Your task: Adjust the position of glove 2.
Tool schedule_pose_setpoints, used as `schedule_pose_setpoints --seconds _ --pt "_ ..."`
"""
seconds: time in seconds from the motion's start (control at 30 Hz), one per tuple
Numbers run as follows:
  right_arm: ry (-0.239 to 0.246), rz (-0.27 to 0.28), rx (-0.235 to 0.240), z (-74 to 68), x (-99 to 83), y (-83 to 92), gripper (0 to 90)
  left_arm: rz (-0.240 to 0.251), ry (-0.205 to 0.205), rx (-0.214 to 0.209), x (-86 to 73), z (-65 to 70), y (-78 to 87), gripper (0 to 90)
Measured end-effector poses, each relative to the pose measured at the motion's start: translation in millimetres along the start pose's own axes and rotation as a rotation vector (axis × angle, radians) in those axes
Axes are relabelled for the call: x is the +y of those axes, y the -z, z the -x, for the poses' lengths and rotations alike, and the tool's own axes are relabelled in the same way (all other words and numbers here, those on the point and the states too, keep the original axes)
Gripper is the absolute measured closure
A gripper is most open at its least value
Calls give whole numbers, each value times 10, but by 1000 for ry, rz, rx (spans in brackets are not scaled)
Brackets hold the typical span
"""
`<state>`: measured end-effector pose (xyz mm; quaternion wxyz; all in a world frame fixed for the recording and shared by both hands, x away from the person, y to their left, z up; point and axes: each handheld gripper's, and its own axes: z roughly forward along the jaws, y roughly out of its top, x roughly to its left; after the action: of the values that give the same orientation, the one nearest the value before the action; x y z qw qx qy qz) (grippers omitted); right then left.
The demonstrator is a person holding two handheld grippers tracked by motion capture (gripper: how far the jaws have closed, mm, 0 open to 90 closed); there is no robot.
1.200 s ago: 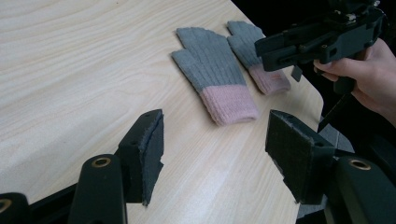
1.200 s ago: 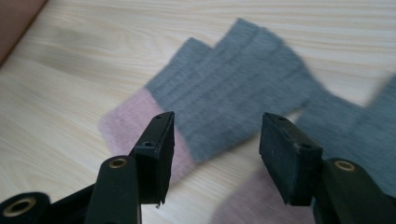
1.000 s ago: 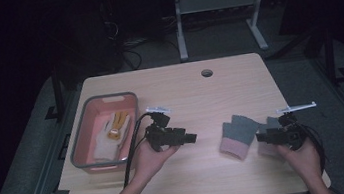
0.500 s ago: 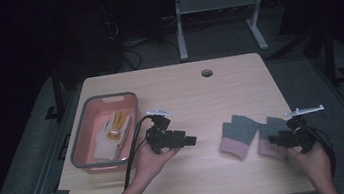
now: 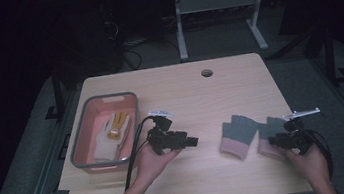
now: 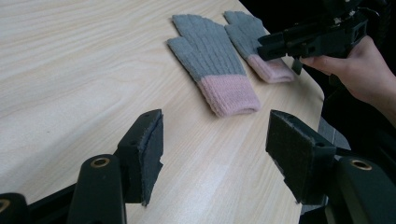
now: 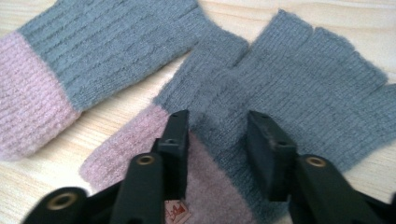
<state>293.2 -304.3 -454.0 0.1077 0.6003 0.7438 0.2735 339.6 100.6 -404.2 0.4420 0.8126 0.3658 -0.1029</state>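
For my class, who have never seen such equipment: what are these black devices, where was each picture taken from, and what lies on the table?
A person sits at a wooden table and holds hand-operated tongs in each hand; there is no robot arm. One picture looks down from above. The other two come from cameras riding on each tool, looking along its two black jaws. The left tongs stand open over bare wood, holding nothing. The right tongs have just been closing, with the cuff end of the right-hand glove between the jaws; whether they press it yet is unclear. A matching grey and pink glove lies beside it. At the left stands a pink tub holding another light glove.
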Motion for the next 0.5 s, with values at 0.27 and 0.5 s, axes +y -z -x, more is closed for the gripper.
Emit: schedule_pose_setpoints --seconds 0.27,0.5 --pt "0 9 3 3 -3 -9 794 -2 -2 1 -3 10 -13 368" --pt "-20 9 14 20 23 46 828 5 0 9 5 -14 16 369"
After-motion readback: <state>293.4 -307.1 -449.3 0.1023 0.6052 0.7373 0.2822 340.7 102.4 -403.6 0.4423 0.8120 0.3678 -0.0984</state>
